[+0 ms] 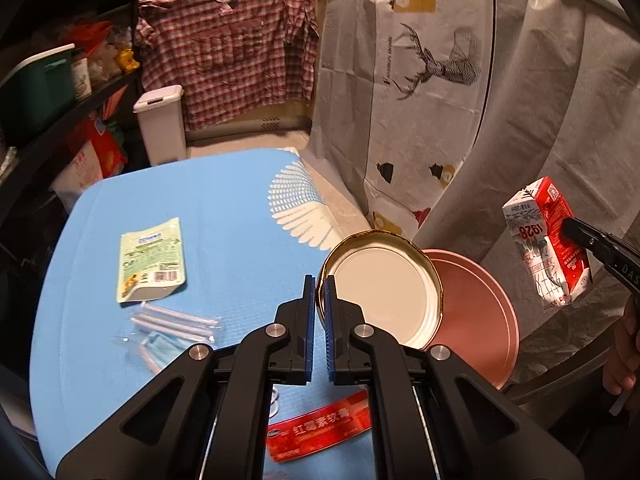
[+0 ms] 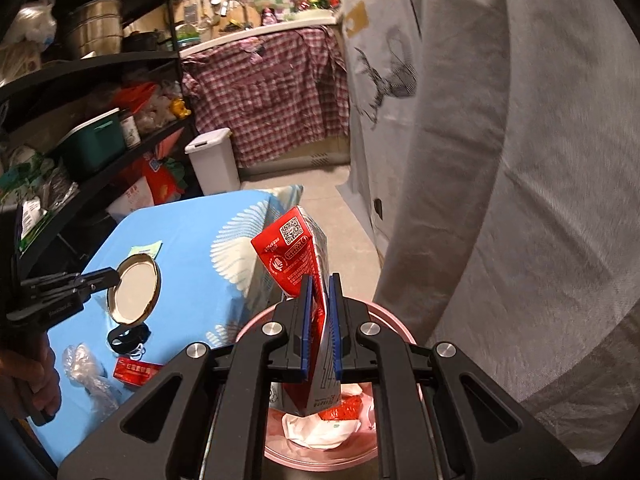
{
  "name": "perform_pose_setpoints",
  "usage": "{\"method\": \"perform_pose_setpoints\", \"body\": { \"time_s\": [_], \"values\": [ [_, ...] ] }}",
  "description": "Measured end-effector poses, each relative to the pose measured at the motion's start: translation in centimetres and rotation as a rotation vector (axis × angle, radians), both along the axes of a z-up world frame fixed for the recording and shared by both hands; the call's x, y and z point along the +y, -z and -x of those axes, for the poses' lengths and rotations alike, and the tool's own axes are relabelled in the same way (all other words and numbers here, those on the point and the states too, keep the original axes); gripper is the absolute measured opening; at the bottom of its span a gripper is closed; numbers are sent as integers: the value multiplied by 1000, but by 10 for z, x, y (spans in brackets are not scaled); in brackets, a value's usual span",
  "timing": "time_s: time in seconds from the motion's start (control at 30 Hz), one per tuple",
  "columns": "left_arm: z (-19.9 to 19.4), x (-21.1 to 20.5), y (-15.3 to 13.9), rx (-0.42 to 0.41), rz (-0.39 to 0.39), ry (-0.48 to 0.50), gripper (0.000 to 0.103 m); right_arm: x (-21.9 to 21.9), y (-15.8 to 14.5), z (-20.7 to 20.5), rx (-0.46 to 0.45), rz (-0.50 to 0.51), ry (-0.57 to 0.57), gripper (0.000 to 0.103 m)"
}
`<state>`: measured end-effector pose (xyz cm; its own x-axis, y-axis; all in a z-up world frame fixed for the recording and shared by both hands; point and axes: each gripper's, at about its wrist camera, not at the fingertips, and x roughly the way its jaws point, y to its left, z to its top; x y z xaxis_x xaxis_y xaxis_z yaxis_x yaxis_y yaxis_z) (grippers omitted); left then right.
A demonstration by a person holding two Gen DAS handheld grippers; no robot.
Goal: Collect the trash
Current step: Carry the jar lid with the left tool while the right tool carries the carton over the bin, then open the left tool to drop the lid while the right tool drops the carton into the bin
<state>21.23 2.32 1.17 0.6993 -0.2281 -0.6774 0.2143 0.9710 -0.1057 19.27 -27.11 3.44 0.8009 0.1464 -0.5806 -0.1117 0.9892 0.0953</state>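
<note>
My left gripper [image 1: 319, 280] is shut on the rim of a gold jar lid [image 1: 382, 292] with a white inside, held over the table's right edge beside the pink bin [image 1: 476, 312]. The right wrist view shows that lid [image 2: 134, 294] at the left, pinched by the left gripper [image 2: 114, 276]. My right gripper [image 2: 321, 280] is shut on a flattened red and white milk carton [image 2: 298, 256], hanging above the pink bin [image 2: 256, 324], which holds white and red scraps. The carton [image 1: 546, 240] also shows at the right of the left wrist view.
On the blue table [image 1: 224, 208] lie a green pouch [image 1: 152, 258], clear plastic wrappers [image 1: 176, 322], a blue mask [image 1: 162, 342] and a red box [image 1: 320, 432]. A white pedal bin [image 1: 162, 122] stands behind, dark shelves [image 1: 60, 112] to the left, a draped grey sheet [image 1: 520, 100] to the right.
</note>
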Motion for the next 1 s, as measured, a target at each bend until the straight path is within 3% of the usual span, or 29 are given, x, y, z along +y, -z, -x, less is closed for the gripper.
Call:
{"method": "perform_pose_setpoints", "body": {
  "time_s": [0.5, 1.0],
  "values": [
    [-16, -59, 24, 36, -5, 112, 5, -10, 17, -16, 46, 19, 20, 9],
    [-22, -86, 35, 54, -5, 140, 5, -16, 27, -25, 92, 16, 25, 9]
  ]
}}
